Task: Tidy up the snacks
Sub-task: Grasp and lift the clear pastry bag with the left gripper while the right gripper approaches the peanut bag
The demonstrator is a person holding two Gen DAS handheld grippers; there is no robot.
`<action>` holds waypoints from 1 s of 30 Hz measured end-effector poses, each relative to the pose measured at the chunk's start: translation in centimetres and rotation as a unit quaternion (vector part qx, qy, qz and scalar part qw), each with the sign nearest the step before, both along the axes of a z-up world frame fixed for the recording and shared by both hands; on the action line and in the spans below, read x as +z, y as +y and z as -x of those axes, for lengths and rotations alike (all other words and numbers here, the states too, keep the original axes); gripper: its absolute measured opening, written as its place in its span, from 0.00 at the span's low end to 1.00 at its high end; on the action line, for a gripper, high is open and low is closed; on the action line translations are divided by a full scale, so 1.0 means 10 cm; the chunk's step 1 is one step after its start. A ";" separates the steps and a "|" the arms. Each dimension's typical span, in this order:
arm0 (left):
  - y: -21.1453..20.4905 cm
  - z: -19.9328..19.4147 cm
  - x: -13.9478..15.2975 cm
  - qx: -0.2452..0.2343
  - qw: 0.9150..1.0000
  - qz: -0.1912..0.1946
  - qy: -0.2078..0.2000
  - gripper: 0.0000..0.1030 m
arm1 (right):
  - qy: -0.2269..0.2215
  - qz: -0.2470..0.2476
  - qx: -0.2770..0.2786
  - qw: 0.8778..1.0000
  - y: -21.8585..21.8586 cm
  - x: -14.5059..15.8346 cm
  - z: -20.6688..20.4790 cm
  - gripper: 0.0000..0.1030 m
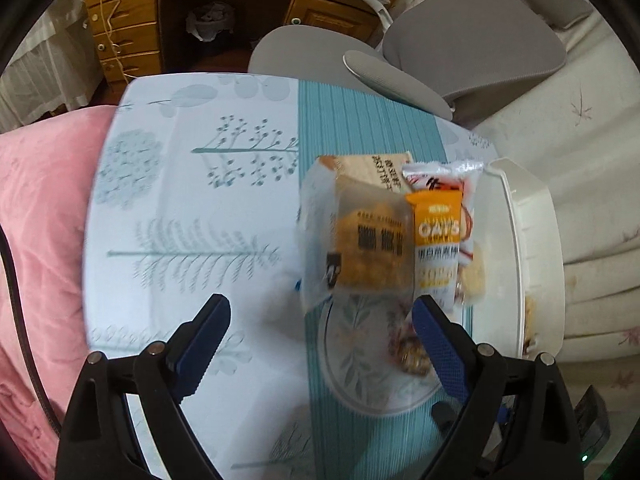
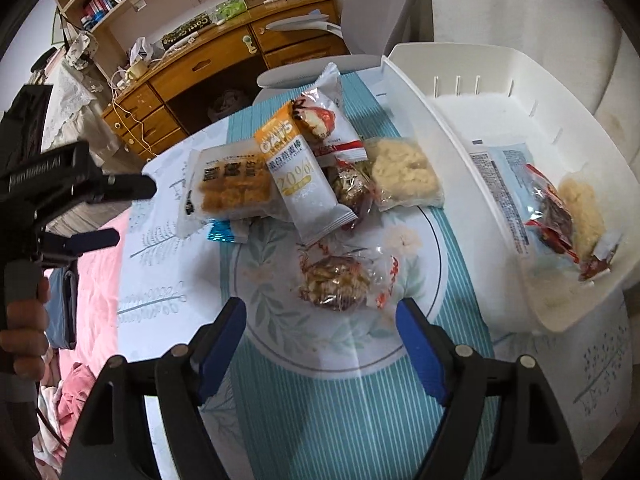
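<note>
Both grippers point steeply down at the table, jaws spread, nothing between the pads. Left gripper: seen from the right wrist view it sits off to the left, held by a hand on its grip. Right gripper: hovers just short of a nut-cluster packet, not touching it.

Count, loose on the table, ahead of the right gripper:
- 1 oat bar packet, orange top, lying across the pile
- 1 crispy snack pack, left of the oat bar
- 1 cake packet, farthest
- 1 pale puffed-snack bag
- 2 nut-cluster packets; the second beside the puffed bag
- 1 blue foil piece, mostly hidden

White bin, right of the right gripper, lies tipped open: at least three packets inside, one blue-white wrapper readable.

Surface: leaf-print tablecloth with teal striped runner. Room: wooden desk, grey chair, pink bedding.
</note>
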State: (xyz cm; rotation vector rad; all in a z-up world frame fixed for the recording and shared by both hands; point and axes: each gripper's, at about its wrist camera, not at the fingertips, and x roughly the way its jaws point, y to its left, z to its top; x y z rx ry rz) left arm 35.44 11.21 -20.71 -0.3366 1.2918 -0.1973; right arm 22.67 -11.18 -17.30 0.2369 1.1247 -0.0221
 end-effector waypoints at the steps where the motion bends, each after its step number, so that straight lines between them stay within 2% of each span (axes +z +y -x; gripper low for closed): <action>1: -0.02 -0.05 -0.05 0.000 1.000 0.006 -0.001 0.89 | 0.002 0.001 0.000 1.000 0.00 -0.04 -0.03 0.76; 7: -0.12 -0.25 -0.34 0.000 0.999 0.039 -0.009 0.89 | 0.012 -0.002 0.011 1.000 -0.03 -0.24 -0.12 0.76; 11: -0.16 -0.33 -0.52 0.012 0.998 0.059 -0.007 0.89 | 0.003 0.018 0.022 1.000 -0.02 -0.33 -0.15 0.76; 19: -0.22 -0.45 -0.73 0.032 0.996 0.087 0.001 0.89 | 0.005 0.036 0.031 0.999 -0.05 -0.51 -0.25 0.77; 21: -0.22 -0.46 -0.75 0.044 0.995 0.092 0.000 0.82 | 0.002 0.032 0.035 0.999 -0.04 -0.53 -0.26 0.80; 25: -0.22 -0.44 -0.81 0.066 0.990 0.128 0.001 0.68 | -0.004 0.038 0.048 0.998 0.00 -0.57 -0.30 0.81; 30: -0.24 -0.43 -0.80 0.078 0.988 0.131 -0.003 0.64 | -0.008 0.039 0.071 0.997 0.07 -0.64 -0.36 0.81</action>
